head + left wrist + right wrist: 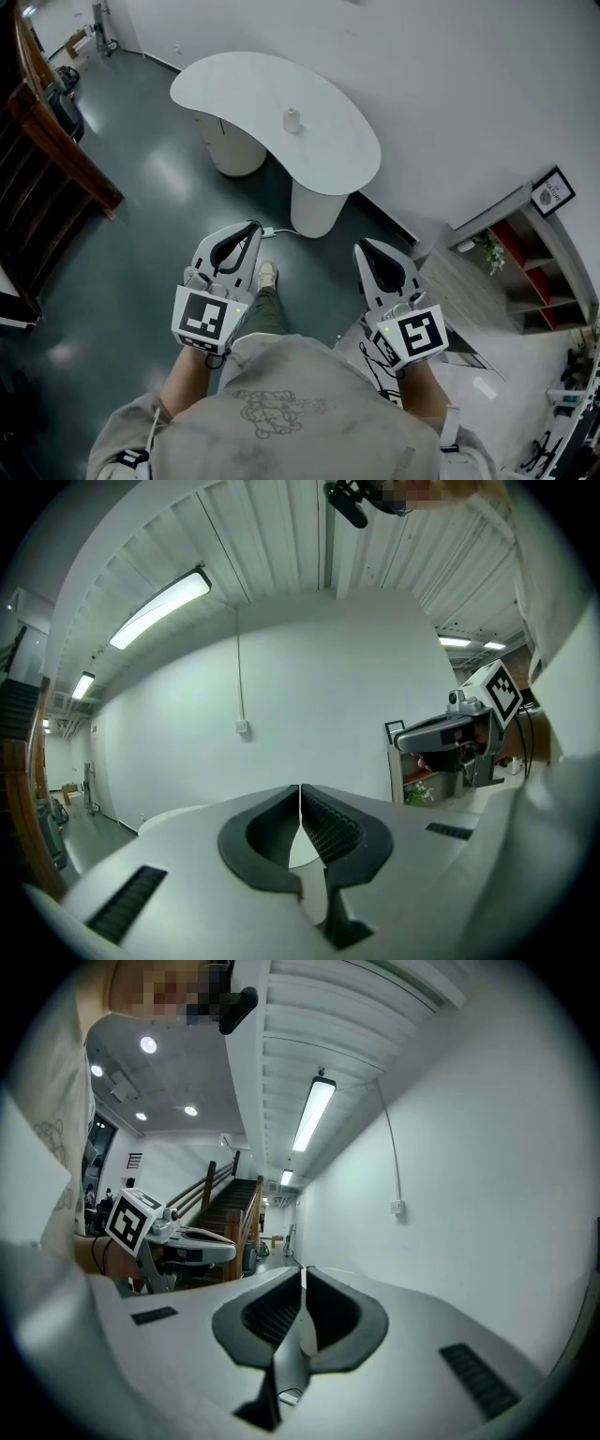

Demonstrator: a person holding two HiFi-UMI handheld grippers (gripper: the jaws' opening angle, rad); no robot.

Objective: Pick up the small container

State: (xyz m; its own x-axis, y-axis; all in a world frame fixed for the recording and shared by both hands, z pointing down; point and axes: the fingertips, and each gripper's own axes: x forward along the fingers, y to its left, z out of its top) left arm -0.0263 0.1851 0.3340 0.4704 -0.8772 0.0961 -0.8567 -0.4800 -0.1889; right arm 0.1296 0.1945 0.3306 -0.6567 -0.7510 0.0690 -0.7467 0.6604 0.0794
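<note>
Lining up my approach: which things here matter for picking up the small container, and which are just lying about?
For the job: small container on the white table; left gripper and right gripper, both shut, empty.
Lying about: shelf unit, framed picture, potted plant, wooden staircase.

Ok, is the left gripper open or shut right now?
Shut: the left gripper shows its jaws meeting along one line, nothing between them.

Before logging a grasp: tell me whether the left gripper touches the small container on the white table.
Apart. The head view shows floor between the left gripper and the small container on the table.
</note>
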